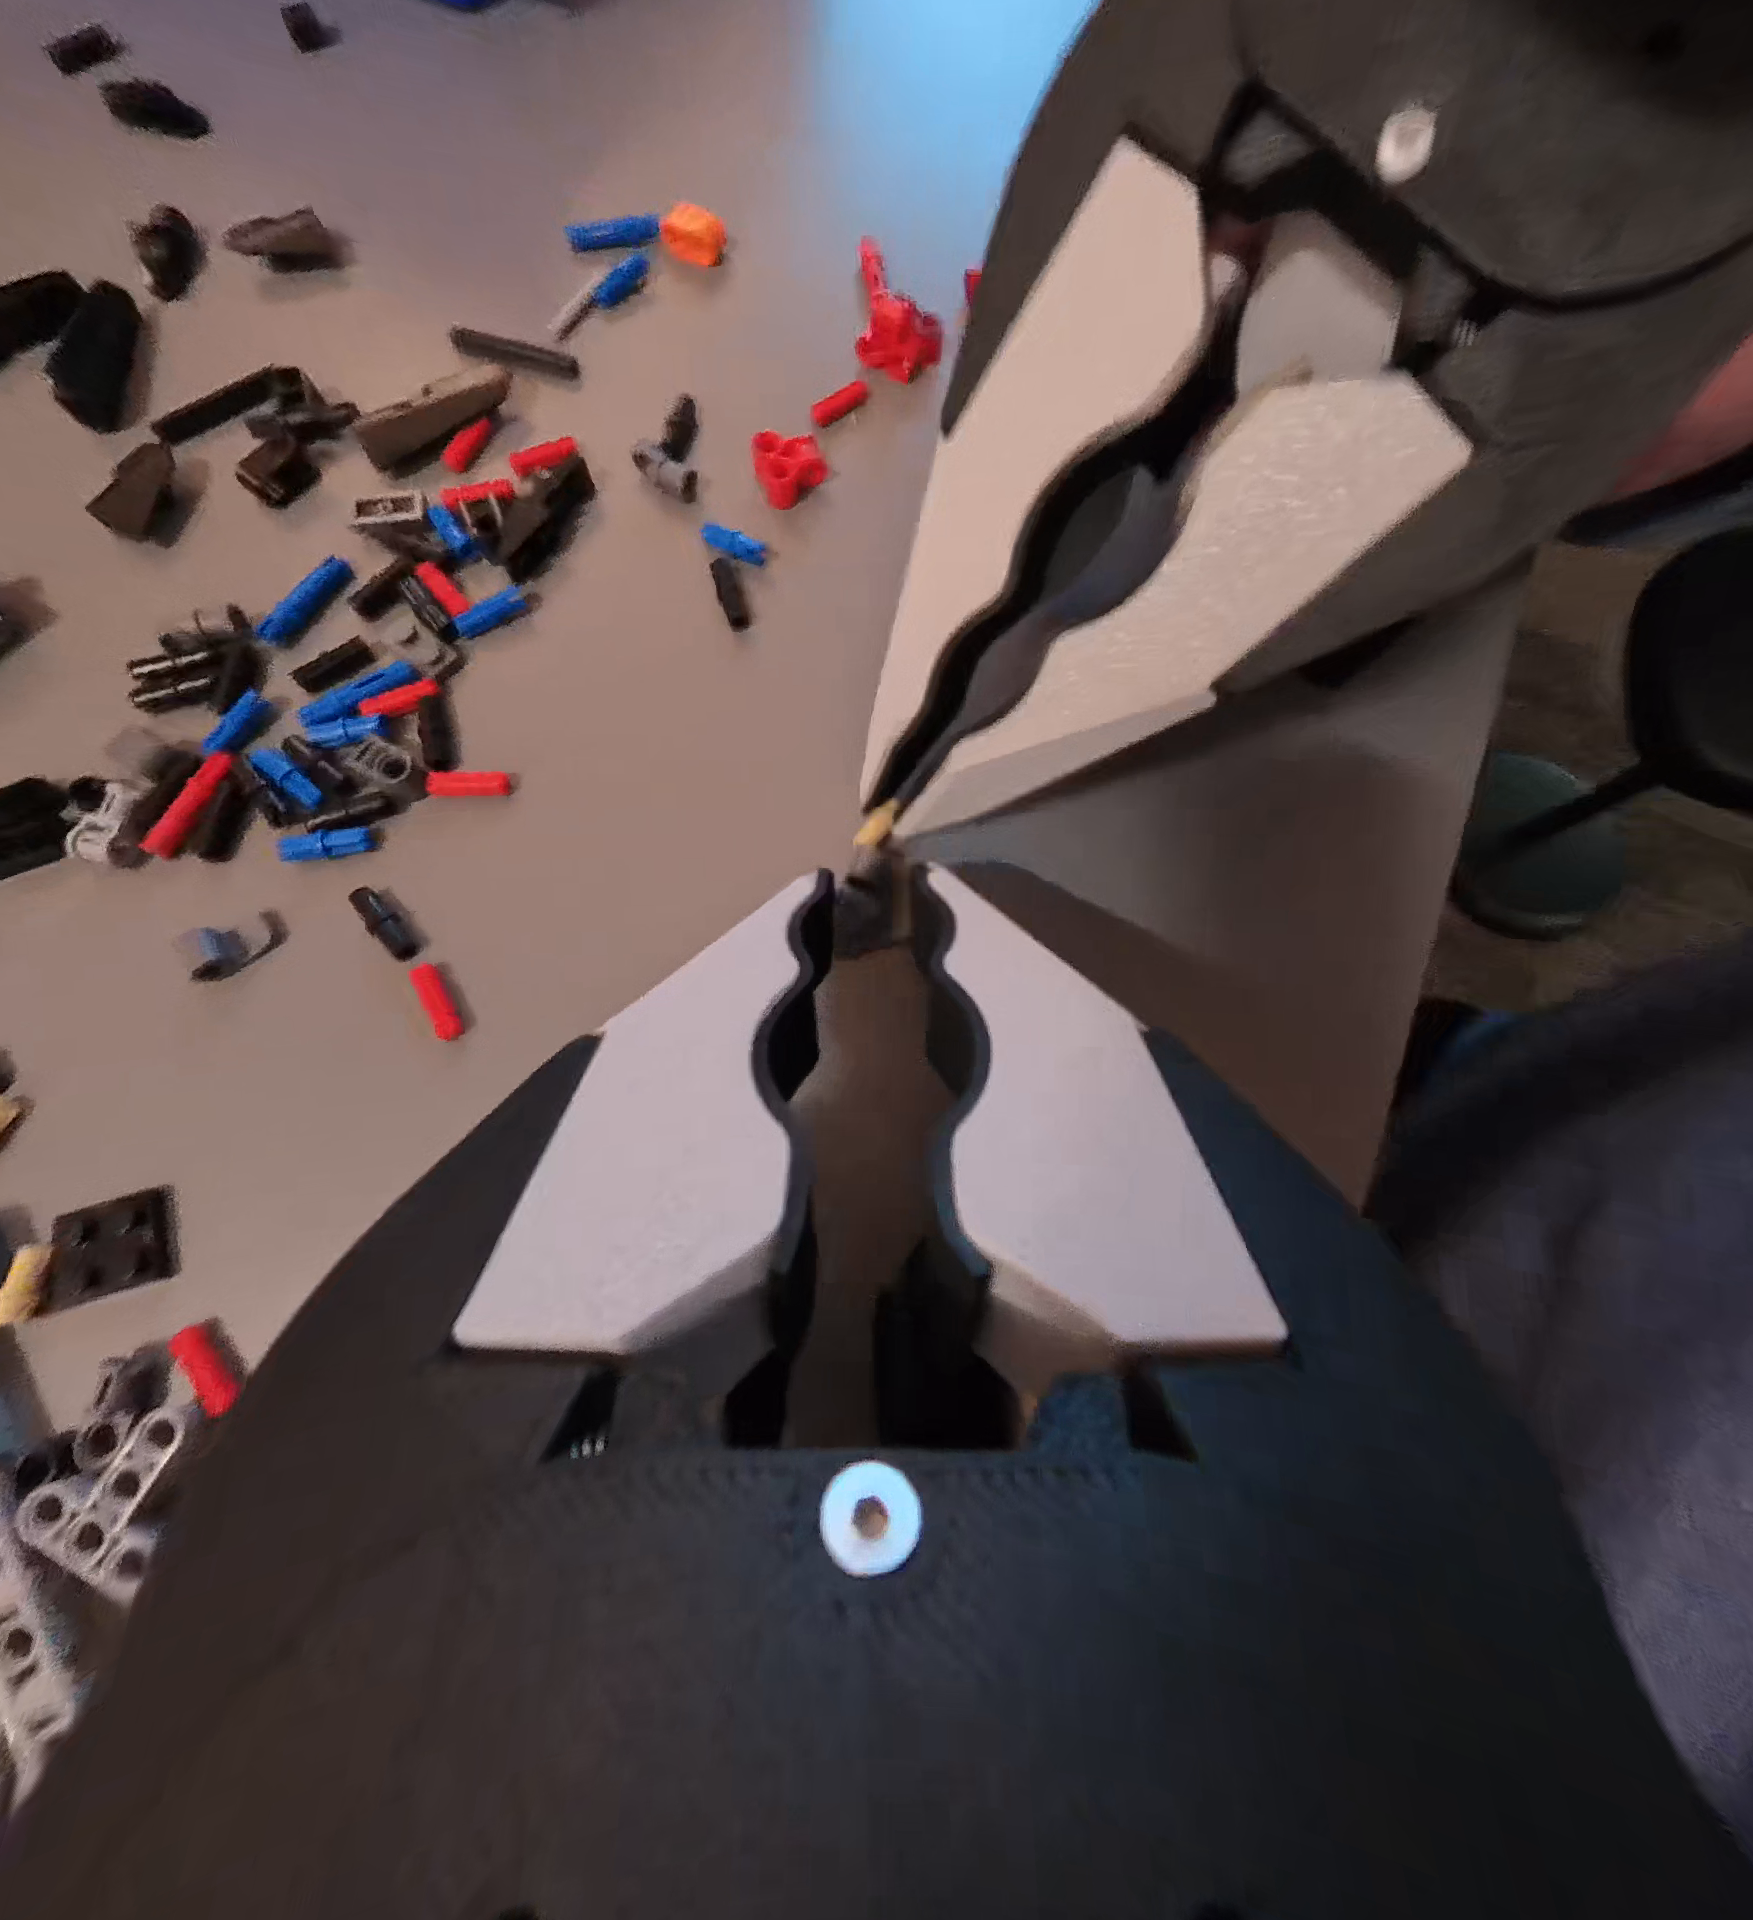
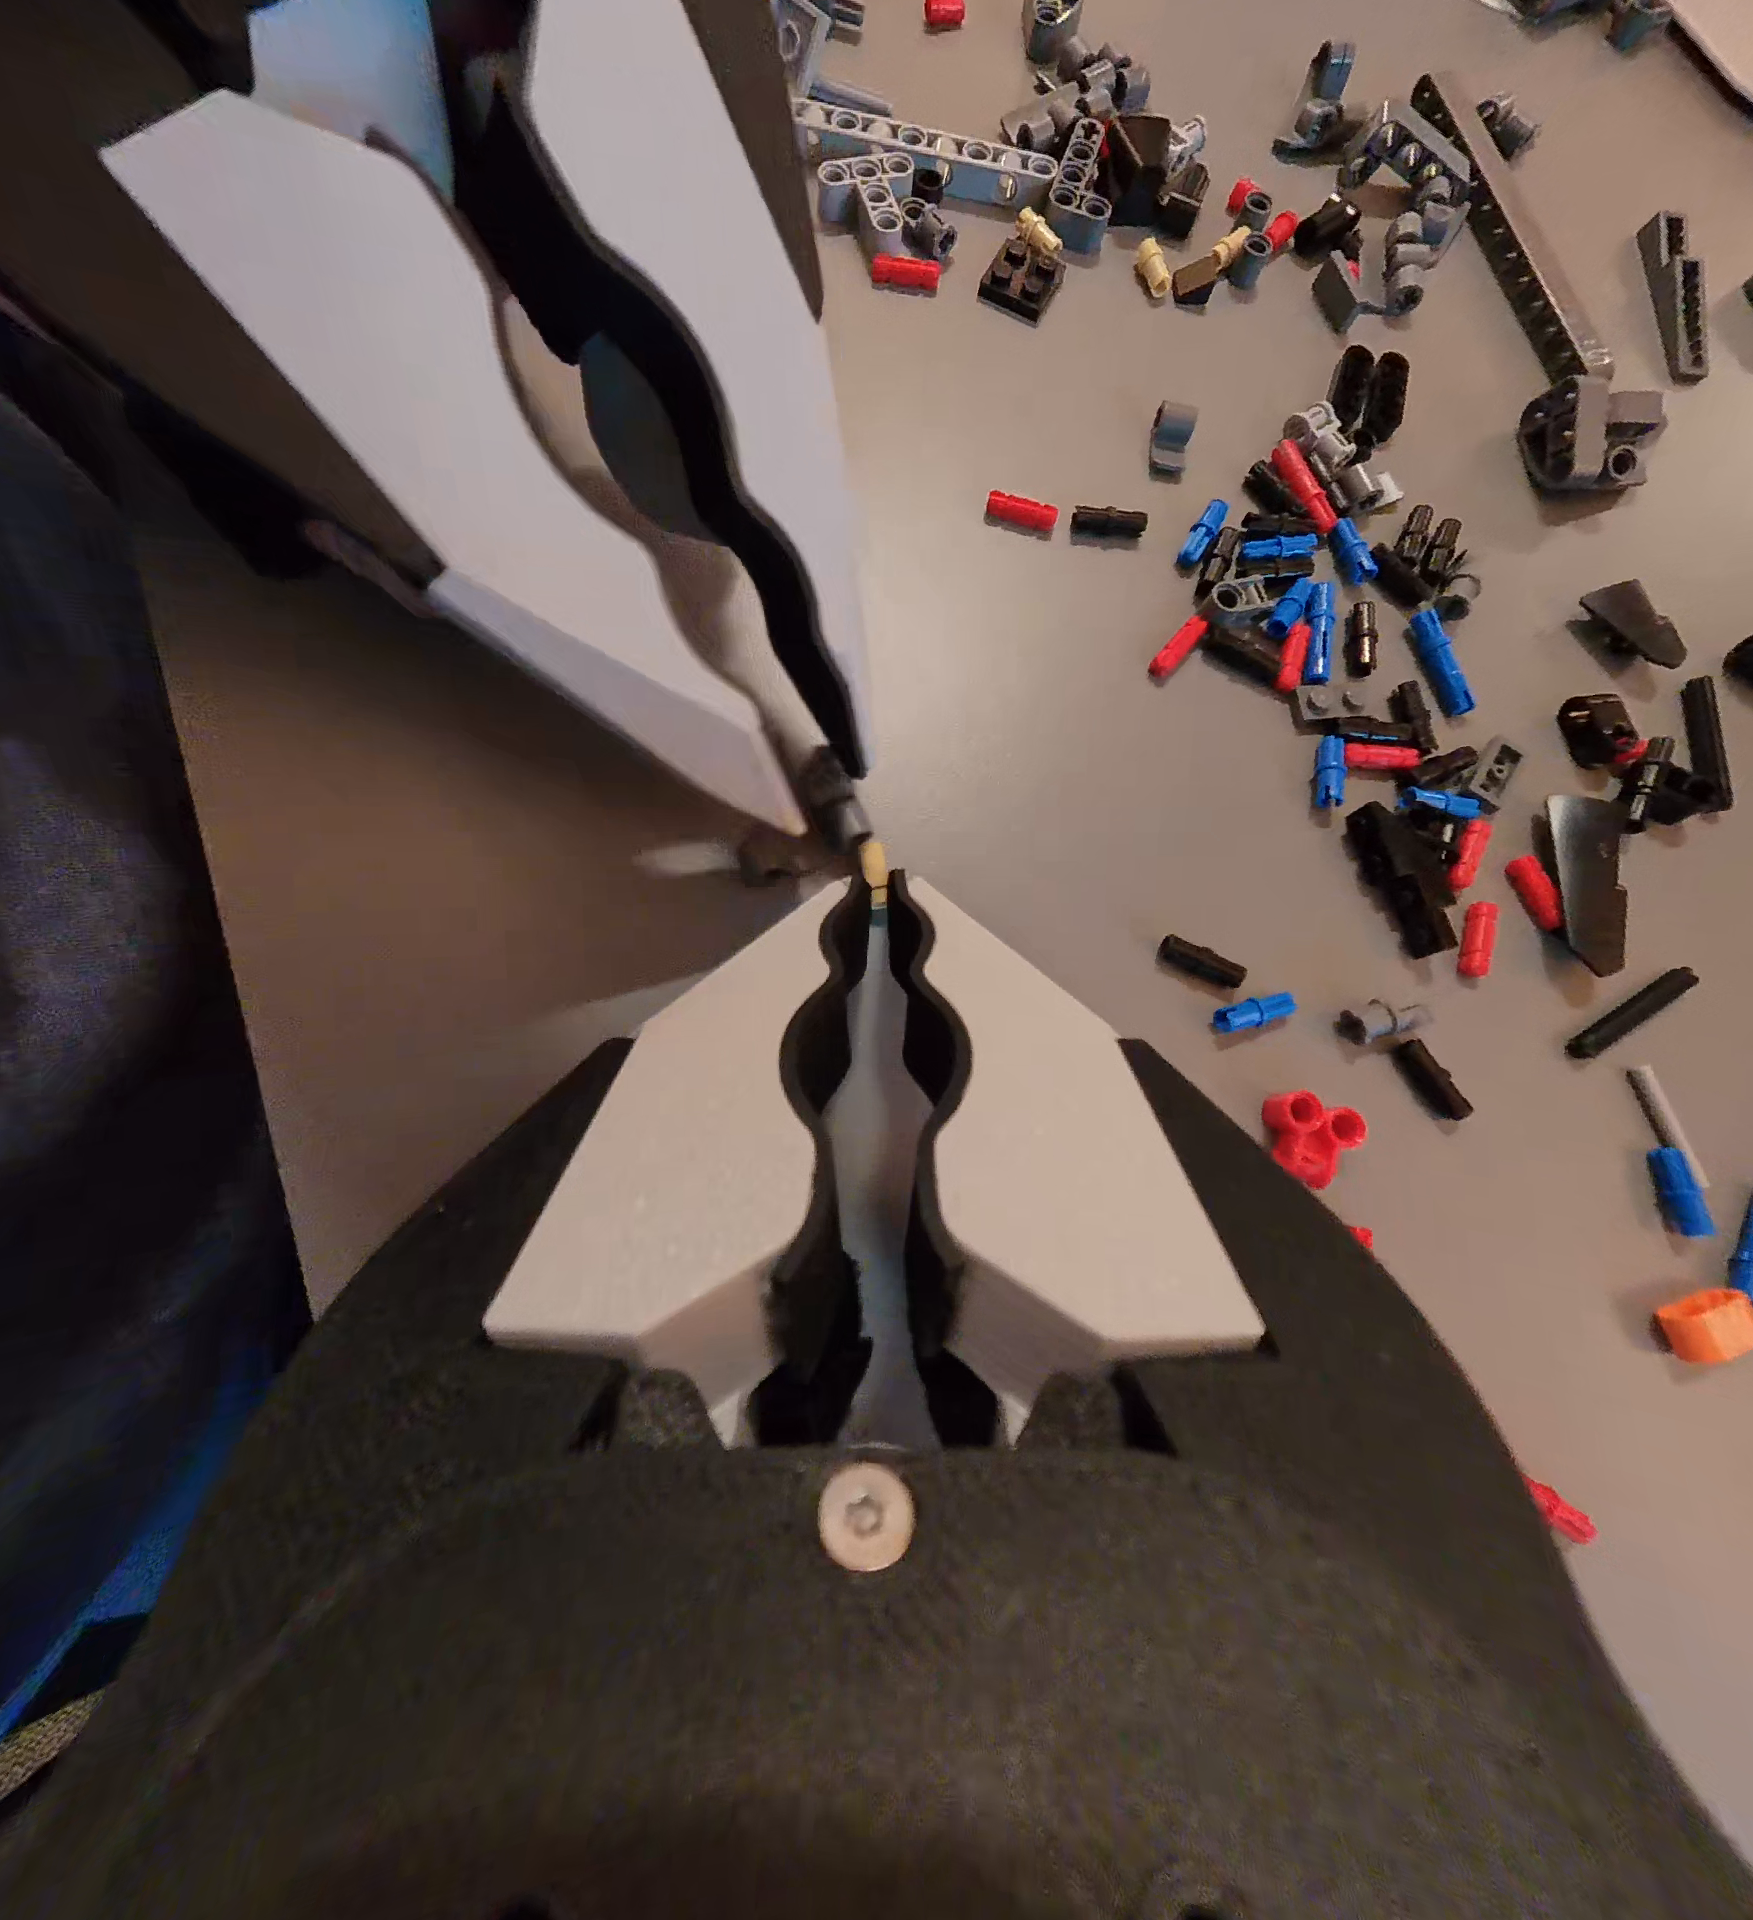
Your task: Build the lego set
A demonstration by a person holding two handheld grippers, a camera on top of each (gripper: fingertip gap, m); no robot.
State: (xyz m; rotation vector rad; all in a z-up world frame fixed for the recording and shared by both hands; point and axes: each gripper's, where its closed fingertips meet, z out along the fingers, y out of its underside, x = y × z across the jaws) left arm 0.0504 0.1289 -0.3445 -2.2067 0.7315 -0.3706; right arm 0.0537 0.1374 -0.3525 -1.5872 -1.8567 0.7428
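We are early in the build. Most parts lie loose on the table [image 2: 955, 644]: a scatter of blue pins [image 2: 1438, 644], red pins [image 2: 1019, 511] and black pieces, with grey beams [image 2: 913, 140] heaped at the far end in the right wrist view. Only a few beams there look joined, so nearly all the set is left to assemble.

Both tools meet tip to tip above the table, near its edge. Our left gripper [image 1: 867, 899] is closed on a small black connector [image 1: 864, 914], pinched at the very tips. Our right gripper [image 2: 877, 883] is closed on a tan pin [image 2: 874, 862], which sticks out just past its fingers.

The pin's long axis runs along the right gripper's fingers, its free end pointing at the connector. The connector seems to lie in line with the left gripper and to face the pin, though blur at the tips makes this uncertain. The two parts are touching or nearly so; we cannot tell whether the pin has entered the hole. We judge the step in hand is pressing the pin in.
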